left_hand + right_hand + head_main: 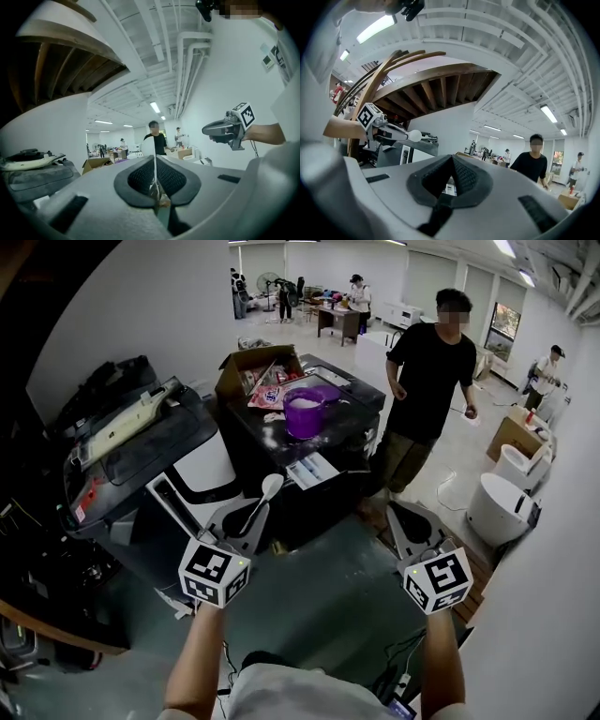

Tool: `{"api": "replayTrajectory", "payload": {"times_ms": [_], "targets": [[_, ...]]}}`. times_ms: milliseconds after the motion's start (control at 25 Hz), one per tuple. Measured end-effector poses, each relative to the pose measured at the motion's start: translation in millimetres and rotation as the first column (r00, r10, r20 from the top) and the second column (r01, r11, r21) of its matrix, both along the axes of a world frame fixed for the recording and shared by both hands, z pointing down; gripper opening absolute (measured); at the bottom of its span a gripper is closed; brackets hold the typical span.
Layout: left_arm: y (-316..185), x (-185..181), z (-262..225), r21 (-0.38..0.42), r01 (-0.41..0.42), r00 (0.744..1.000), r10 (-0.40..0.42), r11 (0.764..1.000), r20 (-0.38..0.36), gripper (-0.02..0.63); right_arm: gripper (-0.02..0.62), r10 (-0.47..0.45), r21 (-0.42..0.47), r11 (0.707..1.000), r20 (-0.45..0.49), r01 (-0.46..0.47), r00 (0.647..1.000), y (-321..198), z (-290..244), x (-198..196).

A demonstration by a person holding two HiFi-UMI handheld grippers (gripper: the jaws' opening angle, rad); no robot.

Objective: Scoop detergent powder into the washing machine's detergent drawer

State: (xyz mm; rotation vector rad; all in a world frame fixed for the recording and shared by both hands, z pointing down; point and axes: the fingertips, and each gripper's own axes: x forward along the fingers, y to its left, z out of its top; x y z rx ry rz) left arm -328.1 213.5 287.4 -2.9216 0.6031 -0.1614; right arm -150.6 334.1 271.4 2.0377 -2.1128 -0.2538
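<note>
My left gripper (246,517) is shut on the handle of a white spoon (267,491), whose bowl points up and forward and looks empty. The left gripper view shows the thin handle pinched between the pads, with the spoon's bowl (148,145) above them. A purple tub of white detergent powder (305,412) stands on the dark machine top (246,435) ahead. An open white drawer (171,499) juts from the white washing machine (208,471) left of the spoon. My right gripper (406,515) is shut and holds nothing; its pads (461,177) meet.
A cardboard box (251,367) with packets sits behind the tub, and a paper sheet (312,470) lies near the top's front edge. A person in black (429,381) stands at the right of the machine. White round appliances (499,502) line the right wall.
</note>
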Motion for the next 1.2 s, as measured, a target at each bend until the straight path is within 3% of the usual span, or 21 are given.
{"api": "replayTrajectory", "payload": {"times_ms": [200,520,1200], "targets": [[-1,7,19,-0.066,0.041,0.999,-0.041,0.997,-0.001,0.015,-0.005,-0.027,-0.024,0.999,0.041,0.028,0.999,1,10,16],[-50,36,36,-0.064,0.079,0.996,-0.076,0.995,0.037,0.015,-0.003,-0.04,-0.049,0.998,0.089,0.044,0.995,-46,33,54],[-303,152,53,-0.11,0.106,0.993,-0.101,0.988,0.055,0.015,-0.003,-0.035,-0.105,0.994,0.075,0.043,0.997,-305,43,169]]}}
